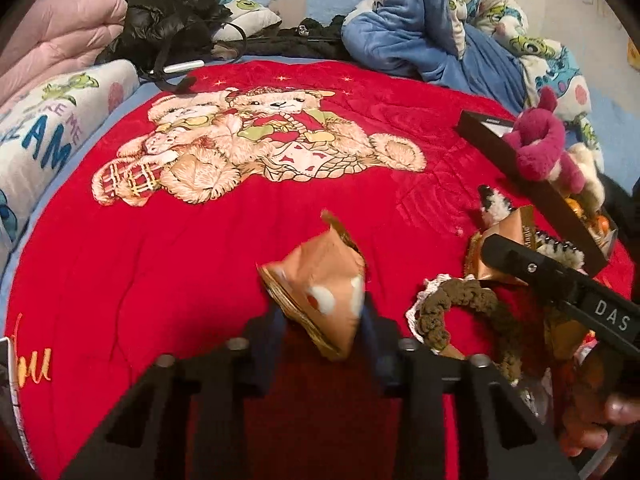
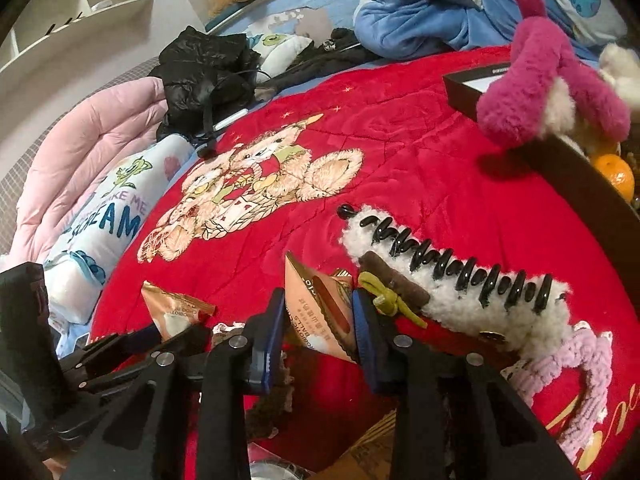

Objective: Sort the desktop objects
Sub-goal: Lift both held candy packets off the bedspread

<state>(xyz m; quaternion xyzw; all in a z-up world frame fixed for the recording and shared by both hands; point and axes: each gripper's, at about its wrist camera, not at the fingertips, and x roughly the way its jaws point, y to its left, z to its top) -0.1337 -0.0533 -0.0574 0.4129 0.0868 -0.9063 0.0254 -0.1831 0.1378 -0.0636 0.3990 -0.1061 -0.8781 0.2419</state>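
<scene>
My left gripper [image 1: 322,320] is shut on a copper-coloured snack packet [image 1: 320,284] and holds it above the red bear blanket [image 1: 200,240]. It also shows in the right wrist view [image 2: 176,312] at lower left. My right gripper [image 2: 320,316] is shut on a second copper snack packet [image 2: 320,304], seen in the left wrist view [image 1: 504,240] at right. A white fluffy hair clip with black teeth [image 2: 460,280], a brown crocheted band [image 1: 452,312] and a pink crocheted band [image 2: 572,364] lie on the blanket beside it.
A black box [image 2: 580,176] at the right holds a magenta plush toy [image 2: 548,92] and an orange [image 2: 616,172]. A black jacket [image 1: 168,16], pink quilt [image 1: 52,36], printed pillow [image 1: 44,132] and blue blanket [image 1: 420,28] ring the red blanket.
</scene>
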